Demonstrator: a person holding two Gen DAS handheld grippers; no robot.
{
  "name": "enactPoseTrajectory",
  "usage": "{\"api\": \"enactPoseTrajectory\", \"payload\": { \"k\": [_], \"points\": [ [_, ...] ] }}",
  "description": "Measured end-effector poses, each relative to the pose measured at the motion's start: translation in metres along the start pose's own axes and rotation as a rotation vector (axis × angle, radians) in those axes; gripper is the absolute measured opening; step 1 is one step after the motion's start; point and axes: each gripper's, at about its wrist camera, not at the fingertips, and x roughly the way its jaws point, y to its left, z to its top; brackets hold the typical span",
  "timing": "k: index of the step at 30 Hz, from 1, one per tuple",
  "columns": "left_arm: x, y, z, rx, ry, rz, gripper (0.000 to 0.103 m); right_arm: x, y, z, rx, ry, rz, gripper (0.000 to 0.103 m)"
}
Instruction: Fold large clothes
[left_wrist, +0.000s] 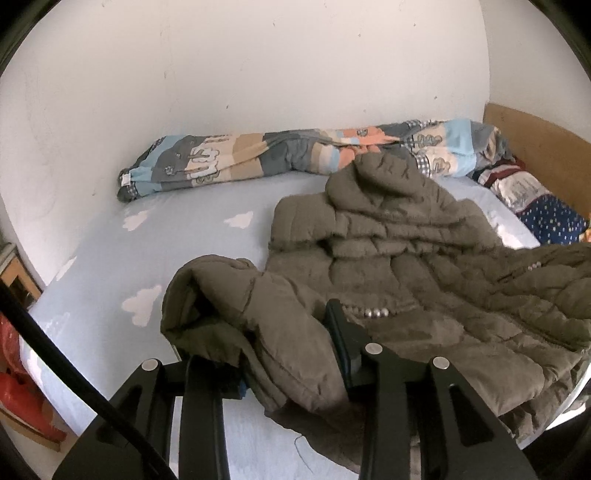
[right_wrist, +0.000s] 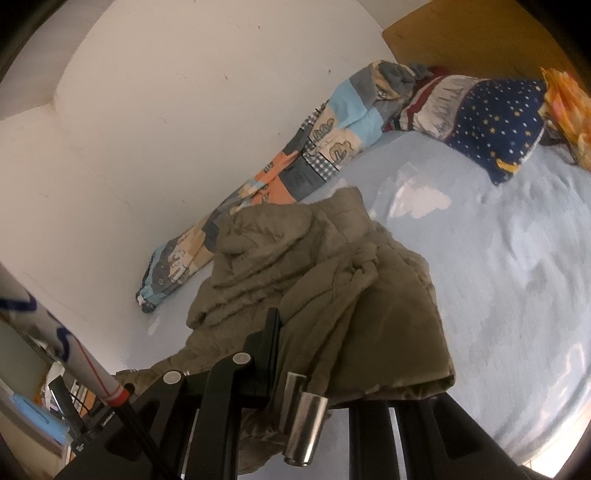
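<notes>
An olive-brown padded hooded jacket lies on the light-blue bed sheet, hood toward the wall. My left gripper is shut on the jacket's sleeve and side near its cuff, with fabric bunched between the fingers. In the right wrist view the same jacket is lifted and draped. My right gripper is shut on a fold of the jacket, which hangs over and hides the right finger. A metal drawcord toggle dangles just in front of the camera.
A rolled patchwork quilt lies along the white wall. Pillows sit at the wooden headboard. The sheet with cloud print spreads to the right. Shelves and clutter stand beside the bed's left edge.
</notes>
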Motion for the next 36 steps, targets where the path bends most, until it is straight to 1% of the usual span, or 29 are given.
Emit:
{"api": "enactPoseTrajectory", "payload": {
  "k": [8,11,12,14,15,16,18,20,24,26,28,31,35,36],
  "points": [
    [0.013,0.007,0.056,-0.031,-0.024,-0.024,0.037,0.012,0.026,0.047,-0.007,-0.019,0.027,0.017],
    [0.022,0.01,0.085,-0.053,-0.033,-0.038,0.038,0.023,0.037,0.07,-0.01,-0.022,0.034,0.017],
    [0.026,0.012,0.095,-0.063,-0.034,-0.045,0.04,0.026,0.039,0.077,-0.009,-0.023,0.037,0.017],
    [0.034,0.016,0.115,-0.089,-0.042,-0.047,0.048,0.036,0.046,0.095,-0.01,-0.029,0.042,0.017],
    [0.039,0.019,0.127,-0.103,-0.058,-0.035,0.056,0.04,0.048,0.102,-0.011,-0.031,0.042,0.017],
    [0.042,0.021,0.137,-0.11,-0.078,-0.017,0.065,0.047,0.051,0.111,-0.013,-0.032,0.043,0.017],
    [0.05,0.027,0.159,-0.112,-0.135,0.038,0.073,0.059,0.054,0.129,-0.009,-0.033,0.042,0.017],
    [0.066,0.031,0.179,-0.087,-0.156,0.085,0.074,0.076,0.055,0.145,-0.009,-0.031,0.037,0.017],
    [0.106,0.045,0.206,-0.097,-0.136,0.131,0.074,0.124,0.049,0.177,-0.007,-0.023,0.011,0.017],
    [0.121,0.051,0.213,-0.106,-0.144,0.144,0.074,0.151,0.047,0.191,-0.006,-0.013,0.0,0.017],
    [0.135,0.057,0.221,-0.107,-0.153,0.174,0.074,0.182,0.045,0.206,-0.007,-0.006,-0.02,0.017],
    [0.152,0.072,0.234,-0.142,-0.157,0.186,0.074,0.23,0.046,0.228,-0.014,0.008,-0.058,0.017],
    [0.17,0.092,0.242,-0.186,-0.168,0.213,0.074,0.284,0.04,0.245,-0.023,0.026,-0.111,0.017],
    [0.174,0.095,0.241,-0.193,-0.166,0.207,0.074,0.297,0.036,0.248,-0.019,0.031,-0.123,0.017]
  ]
}}
